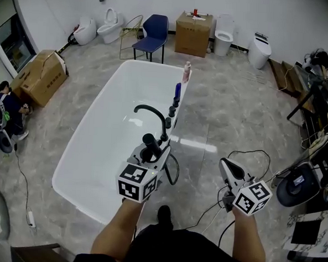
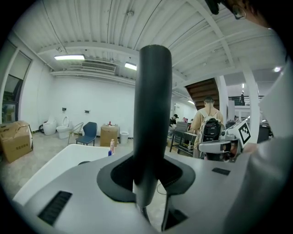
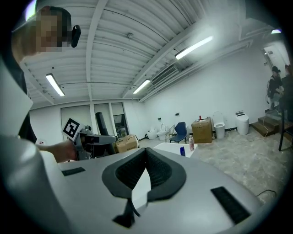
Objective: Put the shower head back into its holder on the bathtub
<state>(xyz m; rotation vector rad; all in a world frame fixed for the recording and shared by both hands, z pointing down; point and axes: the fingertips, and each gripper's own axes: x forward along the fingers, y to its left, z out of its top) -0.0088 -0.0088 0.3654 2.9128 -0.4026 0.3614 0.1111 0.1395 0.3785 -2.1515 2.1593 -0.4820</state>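
Note:
A black shower head (image 1: 150,143) stands upright between the jaws of my left gripper (image 1: 149,150), which is shut on its handle just over the near right rim of the white bathtub (image 1: 83,145). In the left gripper view the dark handle (image 2: 153,114) fills the gap between the pads. Its black hose (image 1: 174,170) loops down beside the tub. The curved black faucet (image 1: 151,111) and black fittings (image 1: 168,122) sit on the rim just beyond. My right gripper (image 1: 228,168) hangs to the right over the floor, shut and empty; its pads (image 3: 158,171) meet with nothing between them.
A blue bottle (image 1: 177,91) and a pink bottle (image 1: 186,72) stand on the tub's far rim. Cables (image 1: 245,155) trail on the floor at right. Beyond are a blue chair (image 1: 152,35), cardboard boxes (image 1: 193,33), toilets (image 1: 223,33) and a seated person (image 1: 4,112).

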